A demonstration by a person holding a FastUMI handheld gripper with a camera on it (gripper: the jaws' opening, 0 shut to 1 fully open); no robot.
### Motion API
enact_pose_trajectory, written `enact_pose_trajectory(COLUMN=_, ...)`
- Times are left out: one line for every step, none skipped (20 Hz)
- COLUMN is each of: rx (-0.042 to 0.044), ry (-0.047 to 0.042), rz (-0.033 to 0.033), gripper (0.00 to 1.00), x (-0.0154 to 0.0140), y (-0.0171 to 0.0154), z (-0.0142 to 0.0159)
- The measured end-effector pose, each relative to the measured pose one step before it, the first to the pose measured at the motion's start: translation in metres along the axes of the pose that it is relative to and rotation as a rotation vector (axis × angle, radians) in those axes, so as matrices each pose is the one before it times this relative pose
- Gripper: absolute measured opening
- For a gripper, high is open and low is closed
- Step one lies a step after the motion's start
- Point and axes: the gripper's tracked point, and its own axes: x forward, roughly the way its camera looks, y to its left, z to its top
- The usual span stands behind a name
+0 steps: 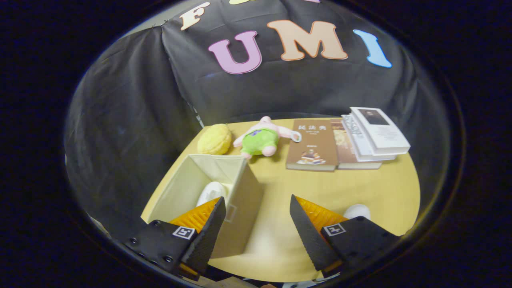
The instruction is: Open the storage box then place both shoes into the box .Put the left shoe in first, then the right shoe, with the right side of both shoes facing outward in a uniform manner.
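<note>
One shoe (211, 193) in open box (240, 192); other (357, 210) on table (360, 180) (behind finger); claw (258, 224) released, empty.

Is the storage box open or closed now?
Open: the storage box has no lid on top, and a white shoe lies inside. The claw is open.

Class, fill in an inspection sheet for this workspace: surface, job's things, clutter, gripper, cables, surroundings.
Surface: yellow tabletop.
Job's things: open beige box with one white shoe inside; second white shoe on the table, partly behind a finger.
Clutter: yellow plush, pink-and-green toy, brown book, another book under a white stack, all beyond the box.
Gripper: gripper open, fingers apart, holding nothing, above the box's near corner.
Cables: nothing seen.
Surroundings: black cloth wall.
</note>
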Motion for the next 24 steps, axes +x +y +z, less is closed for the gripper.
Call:
enact_pose_trajectory(rx=-0.00449, ry=0.00058, rz=-0.03366, gripper=1.0, x=-0.00673, y=-0.0214, z=-0.00307)
enact_pose_trajectory(rx=-0.0029, ry=0.00379, rz=-0.02962, gripper=1.0, x=-0.00475, y=-0.01985, z=-0.00444)
enact_pose_trajectory(rx=-0.00061, ry=0.00833, rz=-0.03085, gripper=1.0, x=-0.00391, y=-0.02106, z=-0.0055)
enact_pose_trajectory(rx=-0.00129, ry=0.00685, rz=-0.02709, gripper=1.0, x=-0.00315, y=-0.01933, z=-0.0062)
enact_pose_trajectory(rx=-0.0023, ry=0.00973, rz=-0.02305, gripper=1.0, x=-0.00276, y=-0.01798, z=-0.00642)
enact_pose_trajectory(rx=-0.00255, ry=0.0127, rz=-0.02183, gripper=1.0, x=-0.0005, y=-0.01621, z=-0.00683)
enact_pose_trajectory(rx=-0.00281, ry=0.01397, rz=-0.01906, gripper=1.0, x=0.00011, y=-0.0158, z=-0.00785)
enact_pose_trajectory(rx=-0.00572, ry=0.01927, rz=-0.01453, gripper=1.0, x=0.0023, y=-0.01323, z=-0.00833)
enact_pose_trajectory(rx=-0.00639, ry=0.01813, rz=-0.01161, gripper=1.0, x=0.00319, y=-0.01223, z=-0.00839)
enact_pose_trajectory(rx=-0.00939, ry=0.02147, rz=-0.00948, gripper=1.0, x=0.00339, y=-0.01055, z=-0.00782)
enact_pose_trajectory(rx=-0.00908, ry=0.02295, rz=-0.00642, gripper=1.0, x=0.00519, y=-0.00833, z=-0.01029)
enact_pose_trajectory(rx=-0.01162, ry=0.02132, rz=-0.00288, gripper=1.0, x=0.00502, y=-0.00763, z=-0.00909)
enact_pose_trajectory(rx=-0.01148, ry=0.02359, rz=-0.00033, gripper=1.0, x=0.00509, y=-0.00602, z=-0.0096)
enact_pose_trajectory(rx=-0.01028, ry=0.02299, rz=0.00603, gripper=1.0, x=0.00517, y=-0.00474, z=-0.00803)
enact_pose_trajectory(rx=-0.00647, ry=0.02303, rz=0.00376, gripper=1.0, x=0.00689, y=-0.00327, z=-0.00916)
enact_pose_trajectory(rx=-0.00853, ry=0.02675, rz=0.00428, gripper=1.0, x=0.0066, y=-0.00407, z=-0.00886)
enact_pose_trajectory(rx=-0.01068, ry=0.02619, rz=0.00915, gripper=1.0, x=0.00617, y=-0.00137, z=-0.01036)
enact_pose_trajectory(rx=-0.01341, ry=0.02543, rz=0.00843, gripper=1.0, x=0.00561, y=-0.00089, z=-0.00813)
enact_pose_trajectory(rx=-0.01506, ry=0.02326, rz=0.00598, gripper=1.0, x=0.00709, y=-0.00094, z=-0.00701)
enact_pose_trajectory(rx=-0.01284, ry=0.02047, rz=0.00913, gripper=1.0, x=0.00663, y=-0.0008, z=-0.00573)
enact_pose_trajectory(rx=-0.01058, ry=0.02314, rz=0.0089, gripper=1.0, x=0.00651, y=0.0001, z=-0.00515)
enact_pose_trajectory(rx=-0.00741, ry=0.01877, rz=0.01085, gripper=1.0, x=0.00649, y=0.00113, z=-0.00374)
enact_pose_trajectory(rx=-0.00895, ry=0.01548, rz=0.00322, gripper=1.0, x=0.00506, y=-0.00048, z=-0.00301)
enact_pose_trajectory(rx=-0.01029, ry=0.01355, rz=0.00116, gripper=1.0, x=0.00491, y=-0.00025, z=-0.00343)
